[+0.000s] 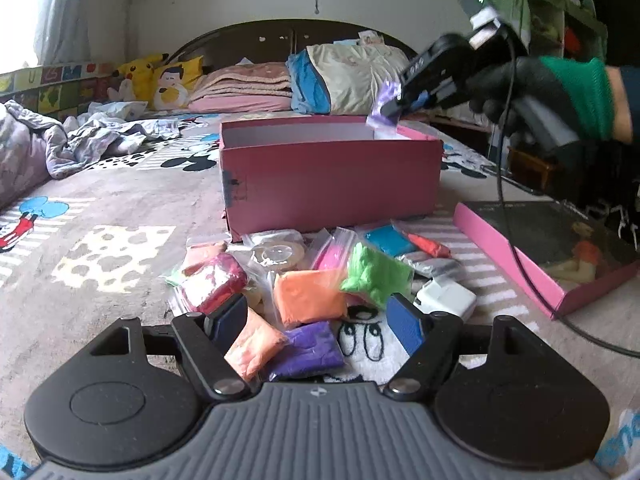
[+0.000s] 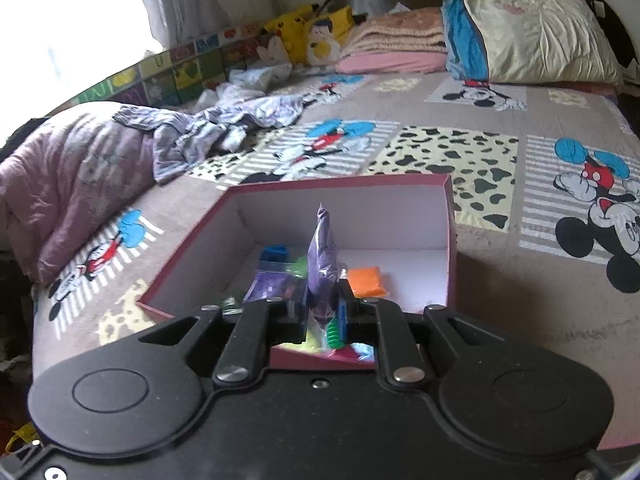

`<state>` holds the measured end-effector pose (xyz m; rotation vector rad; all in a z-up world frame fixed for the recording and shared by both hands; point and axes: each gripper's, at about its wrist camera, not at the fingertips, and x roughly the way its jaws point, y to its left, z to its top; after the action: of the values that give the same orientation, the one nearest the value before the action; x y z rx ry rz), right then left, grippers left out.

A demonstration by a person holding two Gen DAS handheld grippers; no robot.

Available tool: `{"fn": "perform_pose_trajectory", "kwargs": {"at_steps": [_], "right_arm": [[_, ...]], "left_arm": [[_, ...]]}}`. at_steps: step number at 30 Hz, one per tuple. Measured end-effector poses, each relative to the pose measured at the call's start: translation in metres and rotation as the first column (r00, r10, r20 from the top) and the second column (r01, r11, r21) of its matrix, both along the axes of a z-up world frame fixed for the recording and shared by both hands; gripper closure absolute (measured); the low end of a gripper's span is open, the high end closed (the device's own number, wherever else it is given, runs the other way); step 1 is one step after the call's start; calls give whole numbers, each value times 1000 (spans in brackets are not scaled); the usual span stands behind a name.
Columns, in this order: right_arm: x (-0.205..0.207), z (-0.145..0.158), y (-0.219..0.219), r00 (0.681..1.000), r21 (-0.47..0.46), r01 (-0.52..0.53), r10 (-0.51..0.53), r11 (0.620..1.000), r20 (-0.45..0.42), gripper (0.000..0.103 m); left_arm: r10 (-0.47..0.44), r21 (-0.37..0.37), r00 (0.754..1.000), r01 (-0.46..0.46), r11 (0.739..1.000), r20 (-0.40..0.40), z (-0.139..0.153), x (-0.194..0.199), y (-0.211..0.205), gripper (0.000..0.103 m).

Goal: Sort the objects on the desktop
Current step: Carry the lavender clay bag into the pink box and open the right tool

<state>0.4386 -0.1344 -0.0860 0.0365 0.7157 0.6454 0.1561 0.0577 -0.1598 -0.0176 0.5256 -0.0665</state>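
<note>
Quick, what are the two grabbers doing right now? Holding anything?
Left gripper: open, holding nothing, above the pile of clay packets.
Right gripper: closed on a purple clay packet, over the pink box.

A: Item one, readable text. Anything on the foam mat standing along the wall side of the bed?

B: Large letters on its tiles. In the left wrist view one reads "U", the next looks like "M". The others are too blurred to tell.

A: The pink box, the clay bags?

B: No lettering legible on either.

A: Brands, numbers, signs?

B: None can be read.
</note>
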Motion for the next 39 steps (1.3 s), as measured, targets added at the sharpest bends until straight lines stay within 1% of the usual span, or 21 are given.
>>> {"fn": "perform_pose_trajectory", "kwargs": {"at_steps": [7,11,16,22,30,31,33,34,35,39], "right_arm": [[25,-11,14,999,-61,7,-9,998,-32,92],[38,-21,20,997,-86,12,-18,996,-76,92],[52,-31,28,993,-125,13,-28,992,-113,92],[66,-38,38,986,-142,4,-27,990,-163,92],[78,-46,50,980,-194,11,-49,981,-191,92],[78,-46,51,980,-201,13,-52,980,-191,90],[78,-45,52,981,-207,18,-57,978,-185,78],[78,-44,52,982,-199,17,-54,980,-183,63],[77,-42,52,982,-188,16,-51,982,-183,57],[74,-37,56,985,-191,19,-51,981,-167,50]], "left_arm": [[21,-54,1000,-21,998,-1,-1,2,9,27],[23,-69,1000,-23,997,-4,-2,3,12,27],[12,-78,1000,-13,997,-12,-5,4,12,27],[5,-92,1000,-6,996,-7,-4,4,12,27],[12,-100,1000,-13,995,-6,-3,3,12,27],[13,-101,1000,-14,995,-6,-2,3,13,27],[14,-103,1000,-15,995,-7,-2,2,13,27],[15,-101,1000,-15,995,-8,-1,2,13,27],[15,-99,1000,-15,995,-10,-1,2,12,27],[16,-96,1000,-17,995,-11,0,1,11,27]]}}
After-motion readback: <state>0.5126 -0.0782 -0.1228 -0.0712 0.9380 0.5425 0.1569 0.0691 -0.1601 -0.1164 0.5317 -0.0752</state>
